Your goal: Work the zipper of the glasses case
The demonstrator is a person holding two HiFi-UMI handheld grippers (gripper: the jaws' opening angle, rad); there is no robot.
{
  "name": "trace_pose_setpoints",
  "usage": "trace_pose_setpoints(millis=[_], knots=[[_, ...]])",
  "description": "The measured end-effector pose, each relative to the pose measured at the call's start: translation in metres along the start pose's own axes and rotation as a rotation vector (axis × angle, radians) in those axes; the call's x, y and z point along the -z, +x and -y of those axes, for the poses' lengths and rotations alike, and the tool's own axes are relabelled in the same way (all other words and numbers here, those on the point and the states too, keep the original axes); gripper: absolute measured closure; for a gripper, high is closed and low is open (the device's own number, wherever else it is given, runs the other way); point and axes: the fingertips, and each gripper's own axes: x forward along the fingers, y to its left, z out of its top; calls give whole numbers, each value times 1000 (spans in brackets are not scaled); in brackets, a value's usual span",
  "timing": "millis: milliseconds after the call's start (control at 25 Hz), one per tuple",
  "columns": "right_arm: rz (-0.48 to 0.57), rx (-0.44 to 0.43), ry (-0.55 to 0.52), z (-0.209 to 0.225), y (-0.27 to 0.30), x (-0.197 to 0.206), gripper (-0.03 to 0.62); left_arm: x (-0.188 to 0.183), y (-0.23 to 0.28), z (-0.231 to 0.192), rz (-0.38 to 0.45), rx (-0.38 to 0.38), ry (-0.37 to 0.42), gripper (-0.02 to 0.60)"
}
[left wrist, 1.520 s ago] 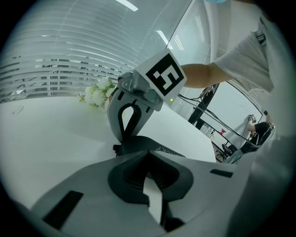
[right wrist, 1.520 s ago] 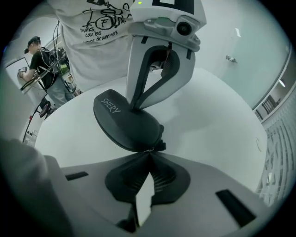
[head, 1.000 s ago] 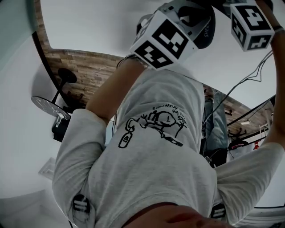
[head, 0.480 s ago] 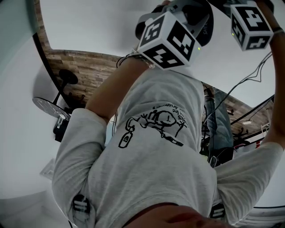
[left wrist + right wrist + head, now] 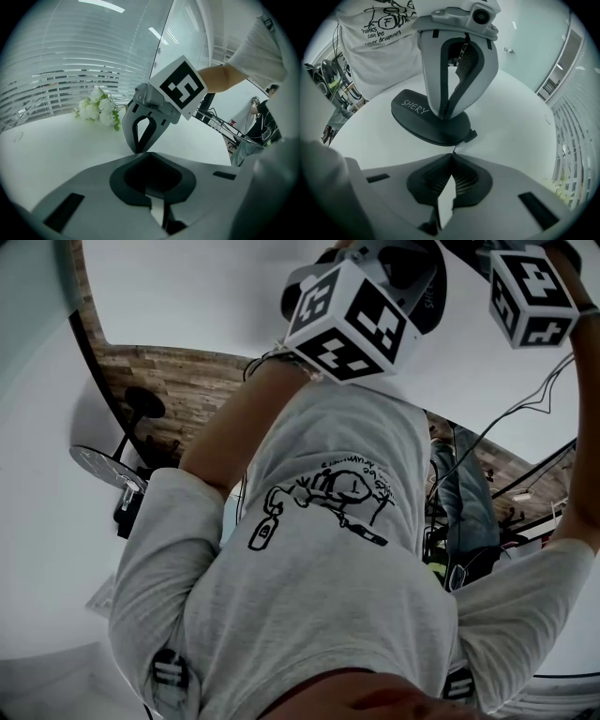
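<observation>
Tool R point(image 5: 452, 154) pinching zip pull point(image 5: 454, 148); tool L point(image 5: 445, 114) closed, tips on case point(image 5: 412, 123)

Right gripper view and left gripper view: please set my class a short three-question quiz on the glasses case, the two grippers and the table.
1. True or false: the left gripper has its closed tips down on top of the glasses case.
2. In the left gripper view, what lies on the white table beyond the grippers? A) white flowers B) a red mug C) a laptop
3. Fill in: the right gripper is shut on the thin zipper ____ at the case's near edge.

Key: 1 true; 2 A; 3 pull, meaning the zipper pull.
</observation>
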Motion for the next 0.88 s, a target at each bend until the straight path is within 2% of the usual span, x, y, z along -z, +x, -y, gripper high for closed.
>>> trace_pose_setpoints(millis=[600, 880], knots=[[-1, -33, 71, -25, 0, 2, 592, 0, 1, 0, -7, 2, 4, 561], [51, 66, 207, -17, -4, 5, 586, -2, 1, -2, 1, -9, 7, 561]])
